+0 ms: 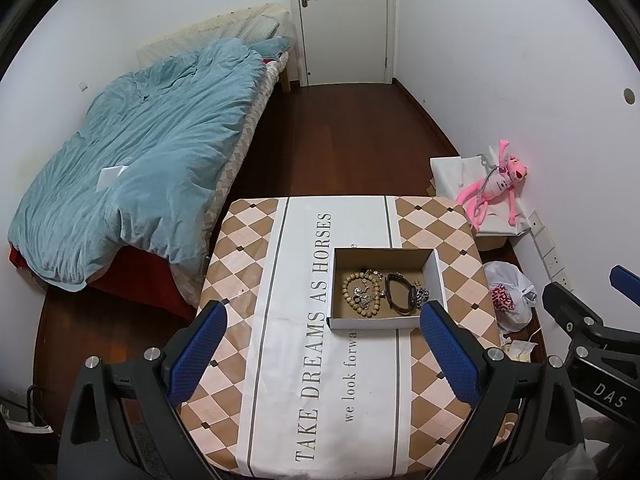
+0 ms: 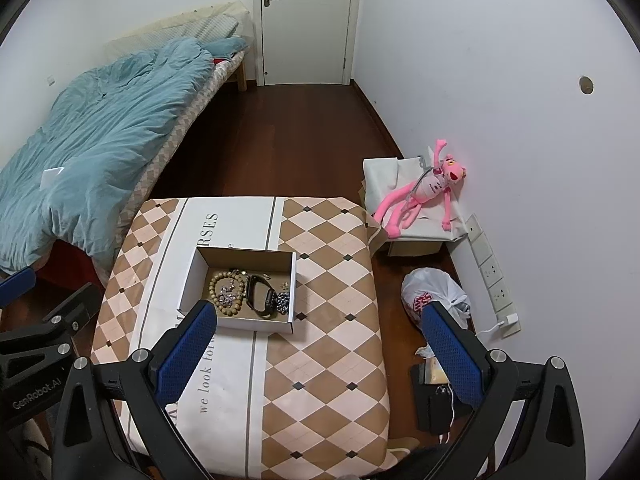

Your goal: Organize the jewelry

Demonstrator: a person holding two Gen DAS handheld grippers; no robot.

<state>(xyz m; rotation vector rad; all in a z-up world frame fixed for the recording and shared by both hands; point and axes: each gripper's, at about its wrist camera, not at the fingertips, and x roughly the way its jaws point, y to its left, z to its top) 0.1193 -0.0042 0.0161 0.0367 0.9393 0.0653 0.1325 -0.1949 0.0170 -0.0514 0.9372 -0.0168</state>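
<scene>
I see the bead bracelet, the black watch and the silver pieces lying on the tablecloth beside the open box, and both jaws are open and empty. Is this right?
Not quite. The bead bracelet, the black watch and the silver pieces lie inside the open box, not beside it on the tablecloth; the right wrist view shows this clearly. The rest holds: the left gripper and right gripper have open, empty jaws.

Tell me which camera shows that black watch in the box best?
The left wrist view: the black watch lies in the cardboard box almost whole, between the open left claw fingers. The right wrist view shows it clear too, but farther off-centre.
</scene>
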